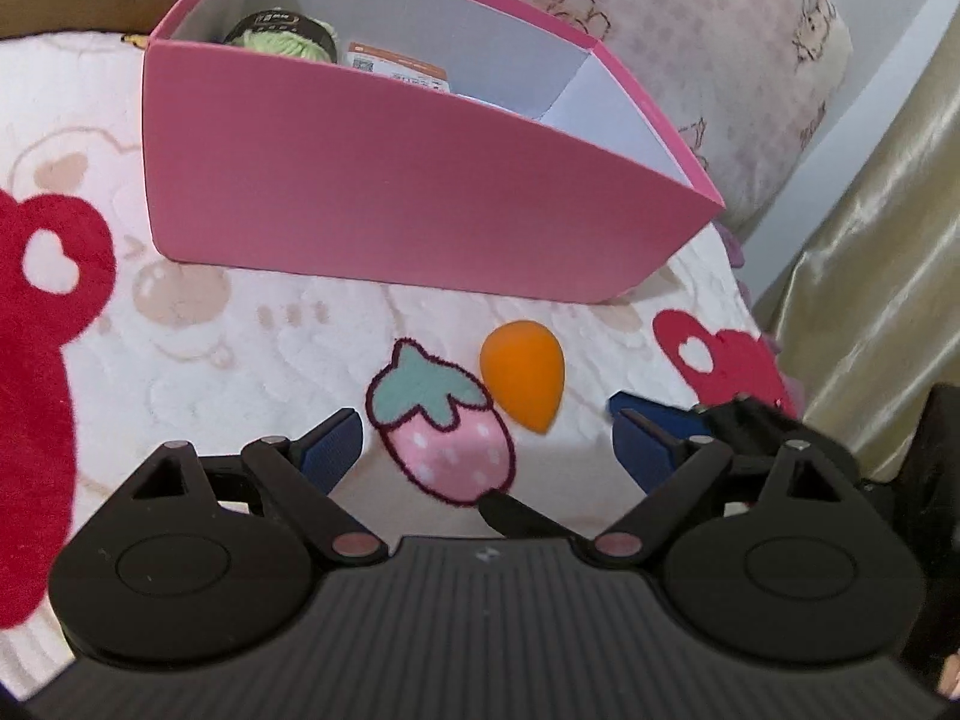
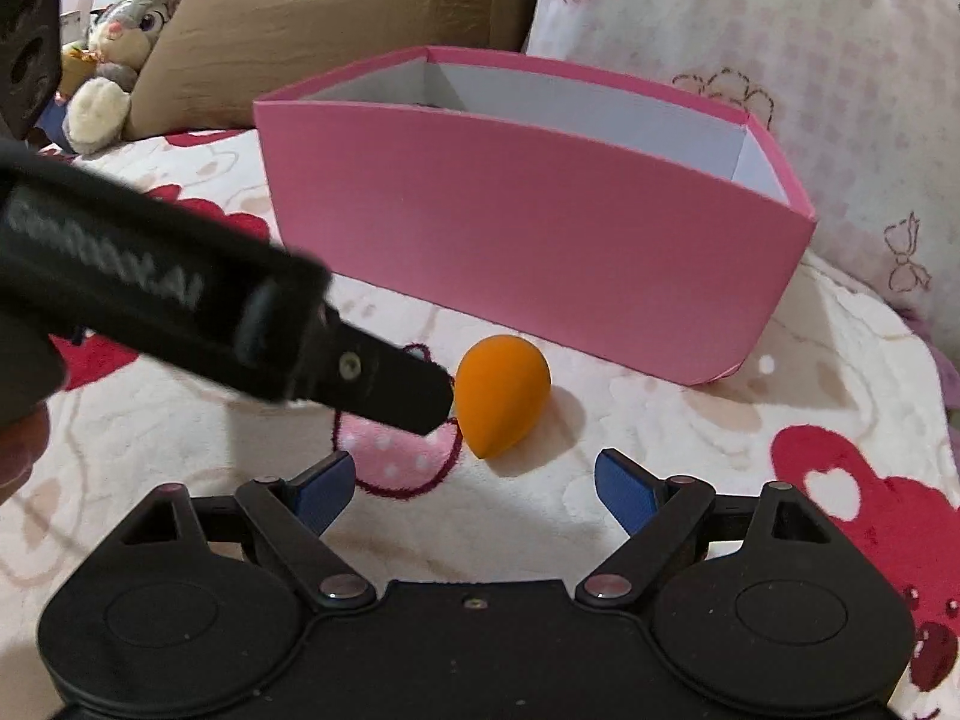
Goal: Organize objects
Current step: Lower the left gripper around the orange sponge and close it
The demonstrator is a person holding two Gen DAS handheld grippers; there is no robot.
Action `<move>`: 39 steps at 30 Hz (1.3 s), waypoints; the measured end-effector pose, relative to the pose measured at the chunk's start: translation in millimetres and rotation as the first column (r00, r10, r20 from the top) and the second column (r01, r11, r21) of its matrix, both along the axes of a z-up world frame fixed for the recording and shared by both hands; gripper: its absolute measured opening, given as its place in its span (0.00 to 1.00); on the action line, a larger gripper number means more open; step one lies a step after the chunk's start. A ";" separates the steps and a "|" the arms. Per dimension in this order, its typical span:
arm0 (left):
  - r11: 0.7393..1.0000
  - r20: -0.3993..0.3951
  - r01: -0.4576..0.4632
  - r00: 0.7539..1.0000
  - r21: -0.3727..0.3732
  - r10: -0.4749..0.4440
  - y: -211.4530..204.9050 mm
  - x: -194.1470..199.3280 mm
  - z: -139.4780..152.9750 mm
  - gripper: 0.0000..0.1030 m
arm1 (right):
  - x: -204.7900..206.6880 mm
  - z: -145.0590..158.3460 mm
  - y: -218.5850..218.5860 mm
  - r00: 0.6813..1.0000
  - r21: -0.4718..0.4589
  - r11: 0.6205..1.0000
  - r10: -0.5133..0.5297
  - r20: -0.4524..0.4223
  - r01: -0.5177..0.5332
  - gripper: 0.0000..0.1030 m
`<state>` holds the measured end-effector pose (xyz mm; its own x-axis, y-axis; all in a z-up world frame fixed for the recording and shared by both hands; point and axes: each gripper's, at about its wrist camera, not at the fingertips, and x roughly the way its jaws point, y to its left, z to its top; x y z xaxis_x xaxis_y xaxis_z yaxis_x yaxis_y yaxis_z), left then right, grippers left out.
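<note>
Both grippers, left (image 1: 483,441) and right (image 2: 474,483), tilt downward, jaws apart, toward the orange sponge (image 2: 501,396).

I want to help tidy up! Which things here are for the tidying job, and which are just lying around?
For the job:
- orange sponge, on the blanket, not yet held
- pink box, already holding green yarn and a small carton
- left claw and right claw, both open

Just lying around:
- bunny toy
- brown pillow
- blanket
</note>
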<state>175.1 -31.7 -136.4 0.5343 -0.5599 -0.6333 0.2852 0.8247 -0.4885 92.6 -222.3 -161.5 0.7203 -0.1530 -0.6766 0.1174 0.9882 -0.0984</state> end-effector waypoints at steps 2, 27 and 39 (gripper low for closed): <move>1.000 0.003 -0.006 1.000 -0.024 0.006 0.9 1.4 -2.0 0.74 | 3.3 -1.4 -3.9 1.000 0.031 1.000 -0.003 -0.017 0.004 0.77; 0.989 -0.022 0.015 1.000 -0.150 -0.018 -12.8 19.3 -28.7 0.36 | 1.6 -7.3 -17.7 0.996 0.121 0.993 -0.028 0.088 0.017 0.32; 0.989 -0.048 0.023 0.998 -0.144 -0.030 -5.5 15.2 -16.1 0.37 | 4.8 8.2 -8.9 0.996 0.090 0.995 0.023 0.086 -0.031 0.30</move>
